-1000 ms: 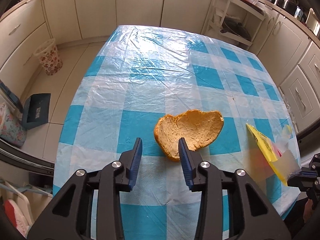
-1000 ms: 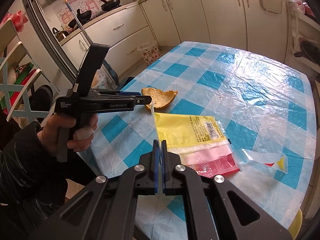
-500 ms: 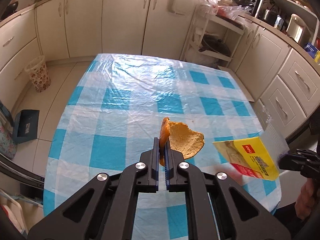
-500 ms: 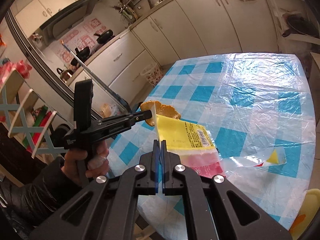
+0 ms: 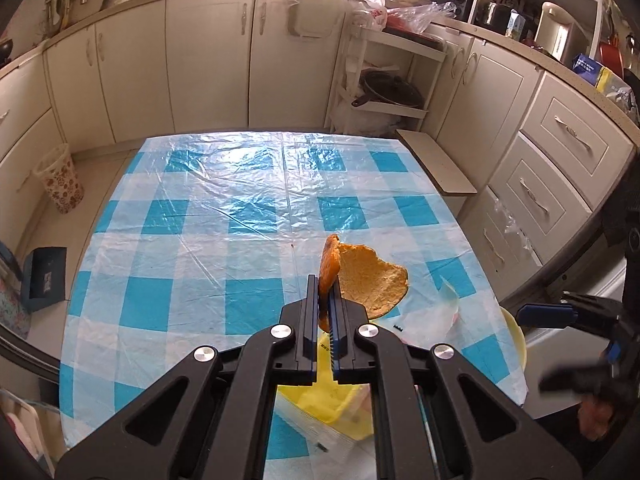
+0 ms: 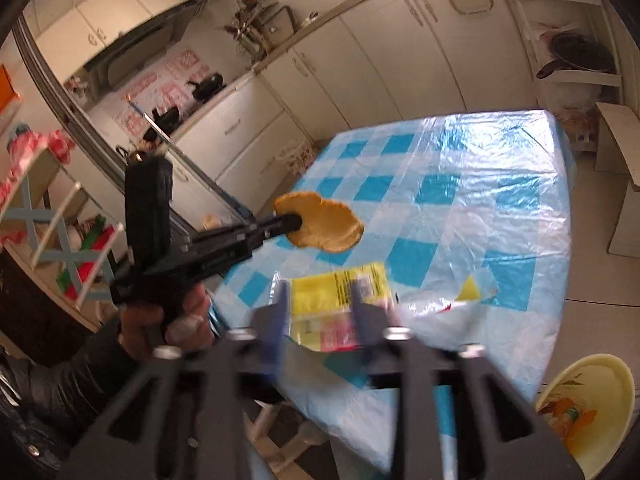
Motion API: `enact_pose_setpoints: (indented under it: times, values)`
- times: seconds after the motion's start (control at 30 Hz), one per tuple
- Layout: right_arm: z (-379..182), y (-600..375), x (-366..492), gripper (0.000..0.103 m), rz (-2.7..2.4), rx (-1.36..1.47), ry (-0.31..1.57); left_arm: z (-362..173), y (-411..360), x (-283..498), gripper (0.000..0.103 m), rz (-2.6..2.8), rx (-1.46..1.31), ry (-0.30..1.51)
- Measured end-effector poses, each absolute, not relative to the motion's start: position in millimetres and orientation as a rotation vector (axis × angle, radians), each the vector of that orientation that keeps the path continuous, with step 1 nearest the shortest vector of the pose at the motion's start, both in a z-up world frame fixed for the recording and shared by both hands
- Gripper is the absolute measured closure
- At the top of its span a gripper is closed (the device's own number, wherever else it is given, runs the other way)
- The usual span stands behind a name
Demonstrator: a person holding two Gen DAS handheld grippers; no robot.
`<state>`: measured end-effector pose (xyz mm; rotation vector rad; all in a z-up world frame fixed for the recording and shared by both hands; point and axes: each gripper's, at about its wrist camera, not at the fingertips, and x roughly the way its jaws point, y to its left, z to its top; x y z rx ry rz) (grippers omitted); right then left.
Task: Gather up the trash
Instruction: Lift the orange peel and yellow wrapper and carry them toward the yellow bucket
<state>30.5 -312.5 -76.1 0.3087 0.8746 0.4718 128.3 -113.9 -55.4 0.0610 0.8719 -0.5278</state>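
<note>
While your left gripper (image 5: 325, 300) is pressed together on the edge of the orange peel (image 5: 370, 280), the peel hangs in the air above the near right part of the tabletop (image 5: 224, 208), its pale inner side turned to the right and its orange rind edge-on between the fingers. From the right wrist view the same peel (image 6: 320, 222) shows as a broad curved piece held out flat at the tip of the left gripper (image 6: 292, 222), clear of the blue-and-white checked plastic cloth (image 6: 460, 208). Your right gripper (image 6: 320, 300) is blurred by motion, yet its two fingers (image 6: 280, 304) stand spread apart with nothing between them. Just beyond those fingers the yellow and red wrapper (image 6: 340, 300) lies flat on the cloth near the tabletop's near edge, and beside it to the right sits a crumpled clear plastic piece with a yellow triangle (image 6: 474, 290). In the left wrist view that wrapper (image 5: 332, 404) shows under the left gripper, partly hidden by it, and the right gripper (image 5: 548, 314) appears at the right edge beyond the tabletop's side. A pale yellow bin (image 6: 588, 404) stands on the floor by the tabletop's near right corner, with some orange and green scraps inside. A patterned wastebasket (image 5: 60, 184) stands on the floor off the far left side, against the cream cabinets (image 5: 208, 64).
</note>
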Motion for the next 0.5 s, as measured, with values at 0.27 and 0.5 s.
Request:
enact_pose_setpoints:
  times: [0.27,0.5]
  values:
    - [-137,-264,64,0.018,0.360,0.117,1.060,-63,-103,132,0.098,-0.506,0.045,0.887]
    - [-155,-265,82,0.067,0.300,0.106,1.085,-64,-81,143,0.098,-0.495,-0.009,0.894]
